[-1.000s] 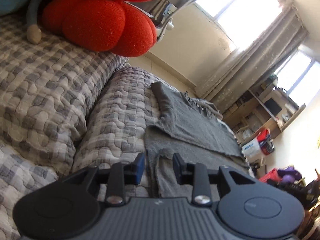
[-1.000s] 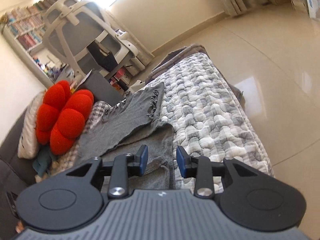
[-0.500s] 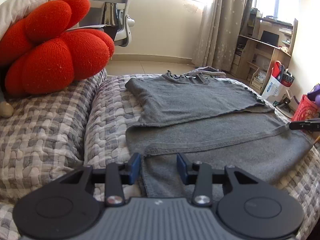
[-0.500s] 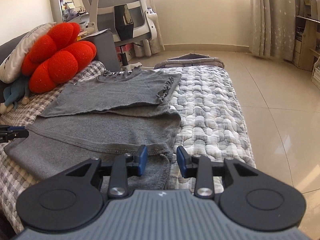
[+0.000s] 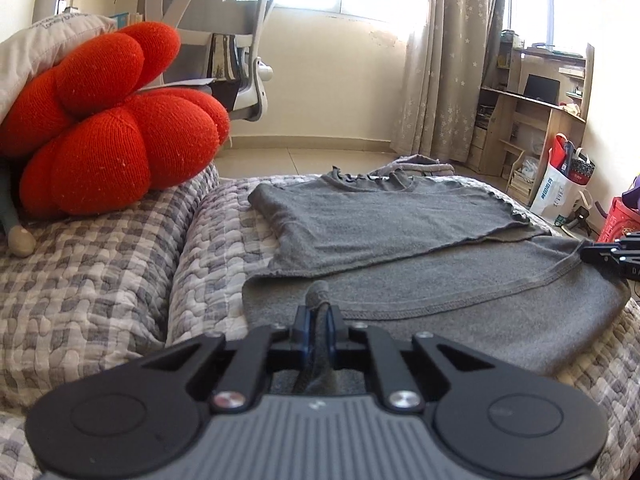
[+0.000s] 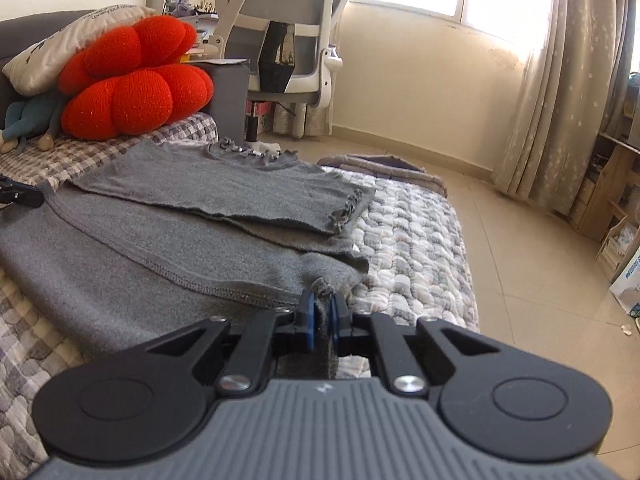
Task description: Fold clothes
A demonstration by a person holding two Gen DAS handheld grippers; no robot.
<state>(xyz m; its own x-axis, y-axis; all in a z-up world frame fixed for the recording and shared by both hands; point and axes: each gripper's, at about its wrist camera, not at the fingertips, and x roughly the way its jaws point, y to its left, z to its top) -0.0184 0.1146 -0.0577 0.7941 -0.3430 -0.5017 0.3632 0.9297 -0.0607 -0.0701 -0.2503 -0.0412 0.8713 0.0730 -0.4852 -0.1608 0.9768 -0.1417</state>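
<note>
A grey knit top (image 5: 400, 240) lies spread on the checked quilt, its sleeves folded in across the body; it also shows in the right wrist view (image 6: 180, 216). My left gripper (image 5: 318, 324) is shut on the garment's near left hem corner, with a fold of cloth bunched between the jaws. My right gripper (image 6: 322, 314) is shut on the near right hem corner. Each gripper's tip shows at the other view's edge: the right gripper (image 5: 608, 256) and the left gripper (image 6: 20, 196).
A red flower cushion (image 5: 104, 128) and a white pillow (image 6: 72, 48) sit at the quilt's left. A grey office chair (image 6: 288, 36) stands behind. The bed edge drops to tiled floor (image 6: 540, 264) on the right. Shelves and bags (image 5: 560, 184) stand by the curtain.
Both grippers have levelled out, dropped to the hem and shut on its two near corners; earlier they were open above the cloth.
</note>
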